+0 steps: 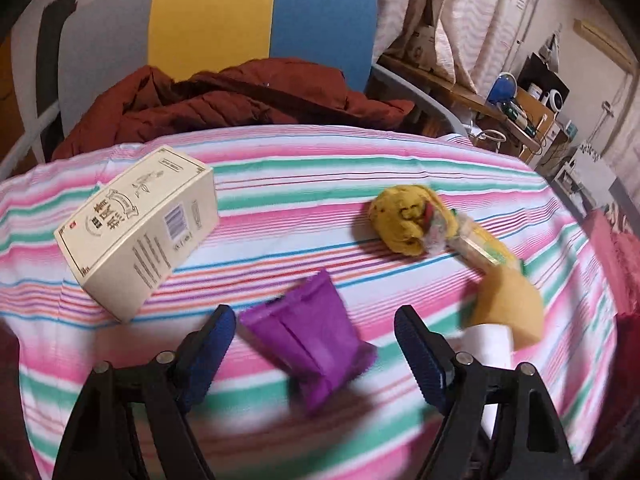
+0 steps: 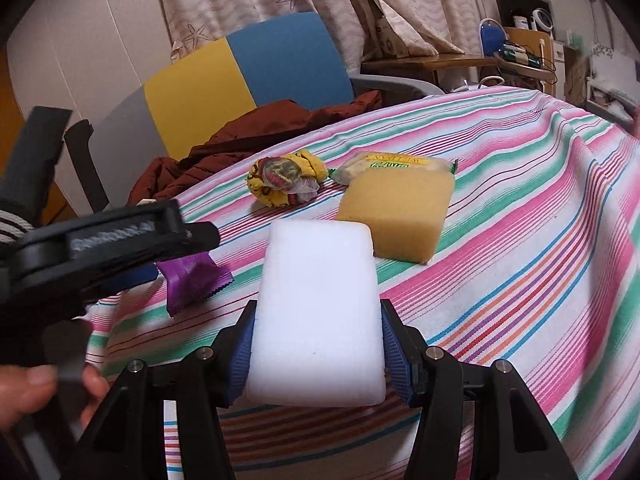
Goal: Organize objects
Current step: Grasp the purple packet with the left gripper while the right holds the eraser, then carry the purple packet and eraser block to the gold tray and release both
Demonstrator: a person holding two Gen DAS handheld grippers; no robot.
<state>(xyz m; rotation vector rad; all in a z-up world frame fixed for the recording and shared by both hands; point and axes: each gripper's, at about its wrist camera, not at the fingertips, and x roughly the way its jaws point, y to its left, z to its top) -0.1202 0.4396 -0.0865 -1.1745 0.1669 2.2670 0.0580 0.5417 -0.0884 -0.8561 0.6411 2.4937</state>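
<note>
My left gripper (image 1: 314, 330) is open, its blue fingers on either side of a purple packet (image 1: 310, 340) lying on the striped cloth. The packet also shows in the right wrist view (image 2: 192, 280). My right gripper (image 2: 316, 348) is shut on a white sponge block (image 2: 318, 312), held just above the cloth. A yellow sponge (image 2: 396, 220) lies just beyond it, with a wrapped yellow packet (image 2: 392, 164) behind. A crumpled yellow cloth bundle (image 2: 284, 182) lies at the centre back. A cream box (image 1: 138, 230) lies at the left in the left wrist view.
The striped tablecloth (image 2: 520, 220) covers the table. A chair with grey, yellow and blue panels (image 1: 260, 24) holds a dark red jacket (image 1: 240, 98) behind the table. Cluttered shelves (image 1: 532, 108) stand at the far right. The left gripper's body (image 2: 100, 244) fills the left of the right wrist view.
</note>
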